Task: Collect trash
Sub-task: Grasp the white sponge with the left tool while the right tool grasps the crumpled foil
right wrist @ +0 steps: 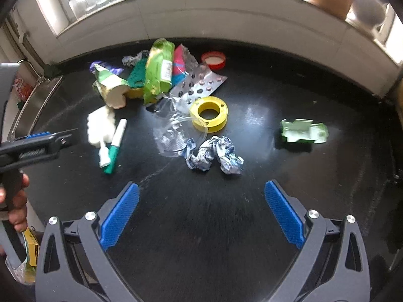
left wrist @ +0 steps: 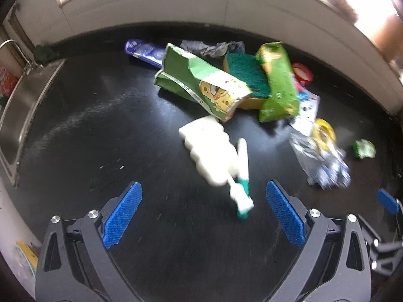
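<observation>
No word, brand or number can be read in either view. The torn green carton at twelve o'clock carries a yellow cartoon face and a strip of print, blurred past reading. The green packet bears a white label, perhaps a barcode sticker, also illegible.

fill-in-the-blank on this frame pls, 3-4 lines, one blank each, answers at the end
1. Both the left tool and the right tool have their jaws ____.
2. The spool with a round hole in its middle is ____ in colour.
3. The crumpled foil wrapper lies nearest the ____ tool.
4. The marker beside the white sponge has a ____ cap.

Missing words: open; yellow; right; green
</observation>
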{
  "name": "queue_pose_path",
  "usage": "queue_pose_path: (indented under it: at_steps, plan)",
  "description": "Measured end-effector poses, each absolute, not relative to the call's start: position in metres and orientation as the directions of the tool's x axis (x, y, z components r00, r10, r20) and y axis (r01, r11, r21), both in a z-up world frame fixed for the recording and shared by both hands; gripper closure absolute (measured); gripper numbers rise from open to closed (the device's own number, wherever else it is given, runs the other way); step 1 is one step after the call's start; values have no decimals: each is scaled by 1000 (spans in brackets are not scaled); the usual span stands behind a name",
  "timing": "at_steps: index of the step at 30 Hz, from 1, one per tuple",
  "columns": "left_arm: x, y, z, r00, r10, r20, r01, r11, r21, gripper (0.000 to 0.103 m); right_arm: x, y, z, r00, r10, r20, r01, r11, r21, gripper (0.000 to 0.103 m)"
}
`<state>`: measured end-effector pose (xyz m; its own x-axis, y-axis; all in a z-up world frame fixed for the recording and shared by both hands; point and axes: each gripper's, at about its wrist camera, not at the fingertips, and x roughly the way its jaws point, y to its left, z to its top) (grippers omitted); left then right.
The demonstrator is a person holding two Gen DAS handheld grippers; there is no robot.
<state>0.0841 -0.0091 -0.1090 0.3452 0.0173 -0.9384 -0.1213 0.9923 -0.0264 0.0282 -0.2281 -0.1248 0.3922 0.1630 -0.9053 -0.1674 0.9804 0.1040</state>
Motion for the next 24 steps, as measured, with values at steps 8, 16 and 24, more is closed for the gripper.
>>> queue_pose_path:
  at_steps: [8,16,24]
  plan:
    - [121,-4,-163,296,19,-955,-194,980,-41,9,65,-229,-169,334,124,-935,-175,982,67,13]
    - [123,5,-164,324,-38,-945,-162,982,-95,61,71,-228,-180,316,112,-942,-229,973,39,65]
    - [92,22,-133,358,-48,-932,-140,985,-105,74,38,-247,-144,347,124,-930,-211,976,51,66]
